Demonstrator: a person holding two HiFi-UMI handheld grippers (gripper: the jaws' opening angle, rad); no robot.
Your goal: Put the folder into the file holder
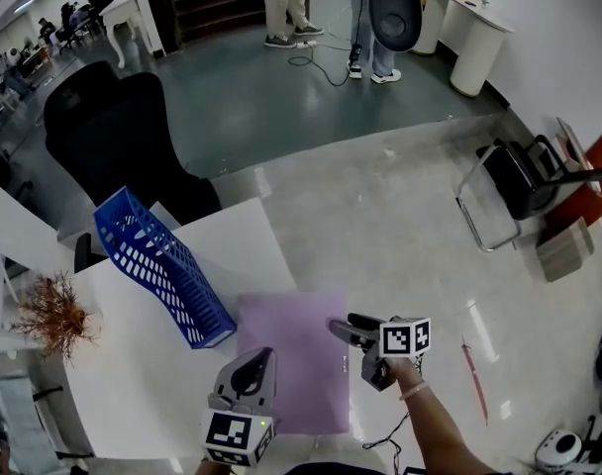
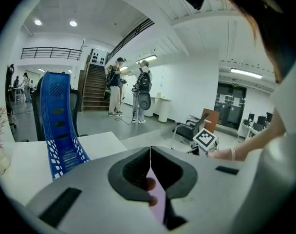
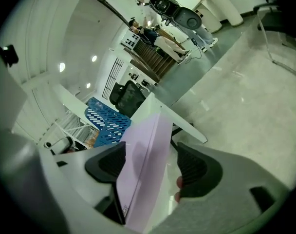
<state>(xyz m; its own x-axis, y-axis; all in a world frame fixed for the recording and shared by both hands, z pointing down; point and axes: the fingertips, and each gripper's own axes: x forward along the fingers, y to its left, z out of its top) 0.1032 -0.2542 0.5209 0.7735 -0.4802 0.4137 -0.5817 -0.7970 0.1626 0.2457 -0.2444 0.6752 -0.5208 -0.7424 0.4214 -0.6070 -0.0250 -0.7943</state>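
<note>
A pale purple folder [image 1: 293, 349] lies over the near right corner of the white table [image 1: 133, 384]. To its left a blue mesh file holder [image 1: 162, 265] lies tipped over on the table. My left gripper [image 1: 254, 366] is at the folder's near left edge. In the left gripper view it [image 2: 150, 172] is shut on the folder [image 2: 158, 199], which runs thin between the pads. My right gripper [image 1: 345, 331] is at the folder's right edge. Its jaws [image 3: 150, 165] stand open around the folder [image 3: 148, 145], with a gap to the right pad. The holder [image 3: 106, 121] shows beyond.
A black office chair [image 1: 113, 132] stands behind the table. A dried plant [image 1: 53, 315] sits at the table's left. On the floor to the right stands a metal-framed chair [image 1: 519, 181]. People [image 1: 286, 8] stand far off. The table's right edge runs close to my right gripper.
</note>
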